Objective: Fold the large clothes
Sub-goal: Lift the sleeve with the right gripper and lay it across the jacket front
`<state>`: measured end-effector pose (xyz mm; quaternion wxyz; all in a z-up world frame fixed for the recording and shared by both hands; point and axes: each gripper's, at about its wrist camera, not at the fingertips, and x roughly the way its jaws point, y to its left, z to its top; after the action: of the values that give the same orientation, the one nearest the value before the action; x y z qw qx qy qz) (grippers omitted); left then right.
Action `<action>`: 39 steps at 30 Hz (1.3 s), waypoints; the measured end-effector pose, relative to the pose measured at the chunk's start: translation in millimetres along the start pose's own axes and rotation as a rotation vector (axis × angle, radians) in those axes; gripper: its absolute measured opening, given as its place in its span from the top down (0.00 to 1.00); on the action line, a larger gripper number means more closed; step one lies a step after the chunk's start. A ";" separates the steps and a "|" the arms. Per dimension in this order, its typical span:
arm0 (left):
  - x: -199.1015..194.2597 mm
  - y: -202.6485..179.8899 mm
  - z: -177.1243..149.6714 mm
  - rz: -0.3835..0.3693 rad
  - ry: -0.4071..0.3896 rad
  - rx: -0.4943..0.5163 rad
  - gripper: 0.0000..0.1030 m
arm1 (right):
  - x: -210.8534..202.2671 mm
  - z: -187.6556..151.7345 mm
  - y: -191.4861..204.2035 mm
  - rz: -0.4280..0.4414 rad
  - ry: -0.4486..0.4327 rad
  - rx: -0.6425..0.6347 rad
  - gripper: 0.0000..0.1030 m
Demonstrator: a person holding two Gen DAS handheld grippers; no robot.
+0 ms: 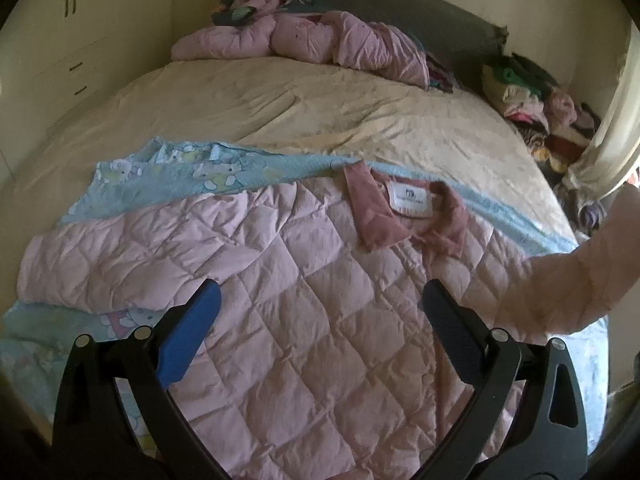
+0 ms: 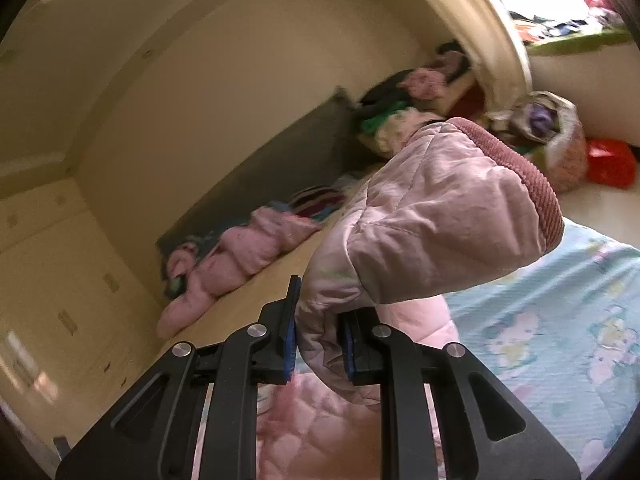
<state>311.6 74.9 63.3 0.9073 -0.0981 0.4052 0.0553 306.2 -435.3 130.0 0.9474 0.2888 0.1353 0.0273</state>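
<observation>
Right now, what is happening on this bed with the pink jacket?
A person with a handheld gripper in each hand is folding a pink quilted jacket that lies spread on a light blue cartoon blanket on the bed. The right gripper is shut on one sleeve near its ribbed cuff and holds it lifted above the bed. The left gripper hangs open over the jacket's body and holds nothing. No fold is finished yet.

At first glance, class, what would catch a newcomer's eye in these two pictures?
The pink quilted jacket lies spread across the near end of the bed, collar away from the camera. The right gripper is shut on its sleeve, lifted off the bed, while the left gripper hovers open over the jacket.
</observation>
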 end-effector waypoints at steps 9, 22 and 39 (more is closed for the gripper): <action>-4.8 19.9 3.1 0.018 -0.025 -0.014 0.08 | 22.2 -26.7 75.3 0.111 0.049 -0.116 0.84; 6.1 54.0 -9.3 -0.042 0.002 -0.107 0.08 | 71.7 -103.4 157.2 0.189 0.178 -0.203 0.84; 34.4 88.2 -41.9 -0.093 0.094 -0.157 0.08 | 134.0 -261.2 191.1 0.142 0.418 -0.264 0.84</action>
<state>288.3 152.3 -1.4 0.8785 -0.1900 0.4365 0.0402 369.0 -118.0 -4.3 0.9241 0.1593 0.3027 0.1705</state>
